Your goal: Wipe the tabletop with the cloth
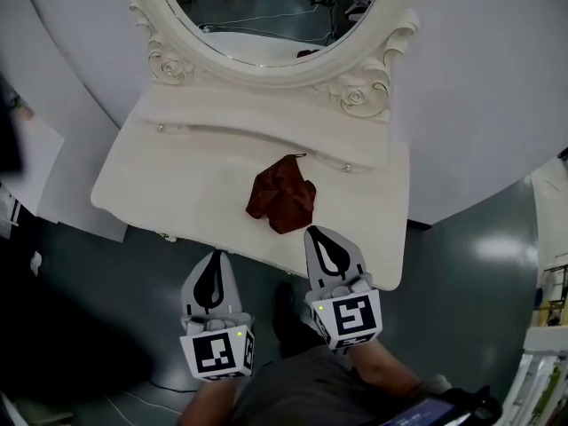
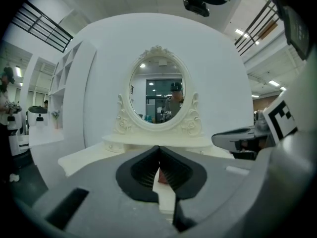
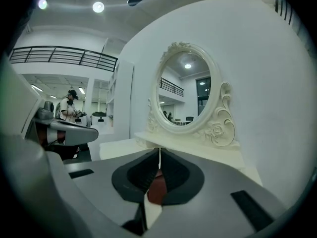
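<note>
A crumpled dark red cloth [image 1: 282, 199] lies near the middle of the white dressing tabletop [image 1: 177, 180]. My left gripper [image 1: 214, 256] hovers just off the table's near edge, left of the cloth, with its jaws together and nothing in them. My right gripper [image 1: 317, 232] is over the near edge, its tips a short way from the cloth, and it is shut and empty too. In the right gripper view the cloth [image 3: 155, 190] shows as a red patch under the closed jaws [image 3: 159, 150]. The left gripper view shows only a sliver of the cloth [image 2: 161, 176] below its closed jaws [image 2: 158, 148].
An oval mirror [image 1: 266, 16] in an ornate cream frame stands at the table's back against a curved white wall [image 1: 479, 87]. Dark floor lies in front of the table. White panels [image 1: 44, 171] lean at the left. A person stands far off at the left [image 3: 69, 105].
</note>
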### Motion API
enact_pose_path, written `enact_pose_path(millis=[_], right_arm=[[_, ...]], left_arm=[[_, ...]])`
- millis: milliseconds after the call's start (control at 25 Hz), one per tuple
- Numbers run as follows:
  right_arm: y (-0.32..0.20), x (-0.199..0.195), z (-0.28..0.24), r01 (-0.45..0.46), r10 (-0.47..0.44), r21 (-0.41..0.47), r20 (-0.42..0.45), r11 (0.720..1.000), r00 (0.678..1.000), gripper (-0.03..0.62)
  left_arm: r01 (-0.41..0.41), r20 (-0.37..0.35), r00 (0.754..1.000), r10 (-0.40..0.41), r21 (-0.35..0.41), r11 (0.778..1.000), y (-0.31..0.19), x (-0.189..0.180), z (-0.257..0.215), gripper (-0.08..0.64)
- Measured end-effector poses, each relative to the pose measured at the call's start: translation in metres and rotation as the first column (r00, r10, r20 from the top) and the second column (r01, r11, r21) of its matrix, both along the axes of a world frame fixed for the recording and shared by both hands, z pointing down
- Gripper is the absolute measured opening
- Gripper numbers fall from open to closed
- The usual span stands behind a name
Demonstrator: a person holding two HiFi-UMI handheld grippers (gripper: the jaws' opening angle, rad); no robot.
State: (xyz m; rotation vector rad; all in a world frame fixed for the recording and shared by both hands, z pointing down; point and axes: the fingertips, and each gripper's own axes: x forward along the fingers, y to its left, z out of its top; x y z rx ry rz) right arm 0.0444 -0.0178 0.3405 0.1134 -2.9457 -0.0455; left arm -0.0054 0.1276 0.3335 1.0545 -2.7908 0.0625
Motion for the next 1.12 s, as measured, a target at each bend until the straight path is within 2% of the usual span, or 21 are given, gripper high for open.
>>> enact_pose_path(millis=[240, 560, 800, 1000, 1080, 1120], right_arm=[[-0.027, -0.048, -0.012, 0.013, -0.013, 0.019, 0.02, 1.0, 1.0, 0.017], [-0.05, -0.08, -0.04, 0.004, -0.005, 0.021, 0.07, 1.0, 0.998, 0.017], [-0.057, -0.1, -0.031, -0.002, 0.002, 0.01, 0.04, 1.0, 0.999, 0.017], [-0.064, -0.119, -0.006, -0.021, 0.021, -0.01, -0.012, 1.0, 1.0, 0.02], [-0.064, -0.125, 0.011, -0.03, 0.028, -0.031, -0.057, 0.999, 0.998, 0.048], [-0.063, -0.128, 0.021, -0.032, 0.028, -0.044, -0.08, 0.999, 0.996, 0.099]], left_arm=[[-0.013, 0.021, 1.0, 0.013, -0.013, 1.0, -0.031, -0.048, -0.011, 0.015], [-0.026, 0.087, 0.996, 0.026, -0.004, 1.0, -0.055, -0.081, -0.048, 0.015], [-0.051, 0.082, 0.995, 0.051, -0.005, 0.999, -0.065, -0.105, -0.039, 0.015], [-0.088, 0.034, 0.995, 0.089, -0.018, 0.996, -0.079, -0.132, -0.021, 0.015], [-0.123, 0.01, 0.992, 0.124, -0.026, 0.992, -0.085, -0.14, -0.008, 0.015], [-0.143, -0.003, 0.99, 0.143, -0.034, 0.989, -0.088, -0.143, 0.0, 0.015]])
